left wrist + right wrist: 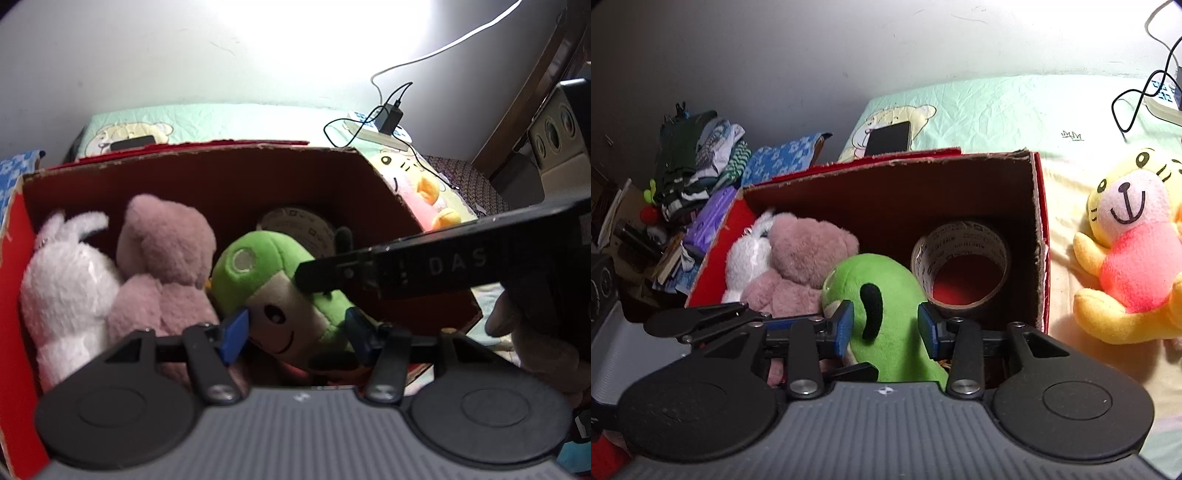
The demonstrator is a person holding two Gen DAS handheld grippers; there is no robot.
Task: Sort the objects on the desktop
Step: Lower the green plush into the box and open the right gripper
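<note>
A plain pale wall stands behind the bed, washed by a bright glare high up. The bed sheet is mint green with cartoon bears, crumpled. A power strip with cables lies by the wall. Folded clothes pile up beside the bed, in dimmer light.

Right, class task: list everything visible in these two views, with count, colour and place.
box: one, red, on bed sheet
green plush toy: one, green, inside box, front
pink plush toy: one, pink, inside box, middle
white plush toy: one, white, inside box, left
tape roll: one, brown, inside box, right
yellow plush toy: one, yellow-pink, right of box
phone: one, black, behind box
power strip: one, white, far right
clothes pile: one, mixed, left of box
left gripper: one, black, gripping green plush toy
right gripper: one, black, gripping green plush toy
</note>
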